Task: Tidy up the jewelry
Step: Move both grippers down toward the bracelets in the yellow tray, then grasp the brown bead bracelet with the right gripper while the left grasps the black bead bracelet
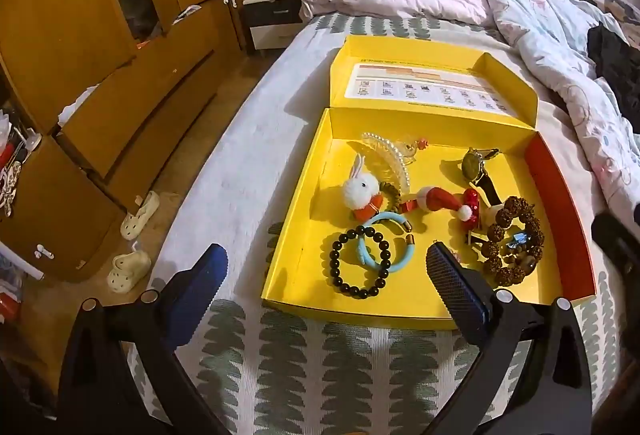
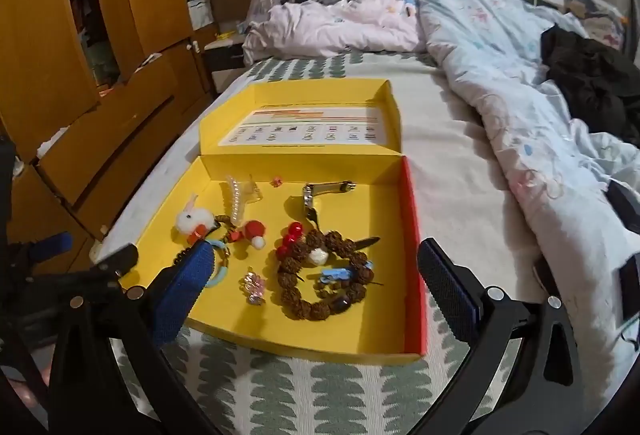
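The bed (image 1: 248, 171) holds an open yellow box (image 1: 296, 235) with its lid folded back. Only the left view shows the 2 pale shoes (image 1: 132, 247) on the floor beside the bed. Only the right view shows a small pink charm (image 2: 253, 287) in the box. Inside lie the brown bead ring (image 1: 516, 239), a black bead bracelet (image 1: 360, 263), a blue bangle (image 1: 384, 247), a white bunny (image 1: 360, 191) and a watch (image 1: 476, 167). The box's right side has bare floor. Left tongs (image 1: 326, 275) and right tongs (image 2: 316, 275) hang wide open and empty over the box's near edge.
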Motion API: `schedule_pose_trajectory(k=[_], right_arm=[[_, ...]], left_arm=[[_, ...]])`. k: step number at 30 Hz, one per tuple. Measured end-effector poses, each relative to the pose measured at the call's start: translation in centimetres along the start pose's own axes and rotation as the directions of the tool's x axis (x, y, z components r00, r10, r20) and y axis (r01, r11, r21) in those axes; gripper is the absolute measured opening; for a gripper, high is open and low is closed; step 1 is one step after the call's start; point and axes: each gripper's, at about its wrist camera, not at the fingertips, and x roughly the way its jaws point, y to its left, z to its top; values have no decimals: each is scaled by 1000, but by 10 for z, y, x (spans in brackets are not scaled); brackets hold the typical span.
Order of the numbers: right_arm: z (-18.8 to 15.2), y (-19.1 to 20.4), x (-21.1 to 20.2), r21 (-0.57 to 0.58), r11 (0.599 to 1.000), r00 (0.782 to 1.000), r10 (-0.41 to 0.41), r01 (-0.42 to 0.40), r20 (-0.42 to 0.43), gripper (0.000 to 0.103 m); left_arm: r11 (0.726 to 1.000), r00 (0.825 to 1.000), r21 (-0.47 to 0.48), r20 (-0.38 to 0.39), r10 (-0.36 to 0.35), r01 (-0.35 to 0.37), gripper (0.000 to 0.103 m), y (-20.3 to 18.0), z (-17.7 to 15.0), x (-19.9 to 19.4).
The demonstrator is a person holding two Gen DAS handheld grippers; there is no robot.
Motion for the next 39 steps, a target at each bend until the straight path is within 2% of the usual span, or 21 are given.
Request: schedule_pose_trajectory(k=[4, 9, 11, 16, 22, 26, 29, 34, 39], right_arm=[[12, -7, 16, 30, 997, 996, 67, -65, -60, 100], [17, -19, 41, 75, 991, 987, 117, -109, -114, 100], [16, -23, 51, 95, 987, 979, 145, -132, -143, 97], [13, -26, 69, 105, 981, 962, 184, -166, -200, 74], [6, -23, 82, 117, 967, 935, 248, -225, -254, 57], [0, -16, 89, 115, 965, 923, 259, -235, -285, 45], [-4, -9, 101, 112, 969, 913, 246, -222, -325, 37], [-12, -12, 114, 144, 967, 901, 247, -208, -357, 31], [-16, -13, 122, 153, 971, 899, 229, -184, -373, 27]], left_arm=[[1000, 1000, 21, -21, -10, 10, 99, -3, 5, 11], [997, 995, 41, -77, -56, 59, 99, -6, 14, 30], [995, 991, 33, -106, -86, 90, 99, -7, 17, 39], [991, 973, 1, -188, -132, 134, 99, -7, 19, 63], [988, 961, -13, -232, -154, 155, 99, -6, 18, 76], [987, 956, -5, -246, -159, 163, 99, -8, 15, 79], [979, 939, -27, -279, -201, 202, 98, -8, 12, 85], [969, 913, -57, -326, -245, 239, 85, -11, 8, 96], [965, 894, -69, -366, -260, 253, 72, -14, 3, 106]])
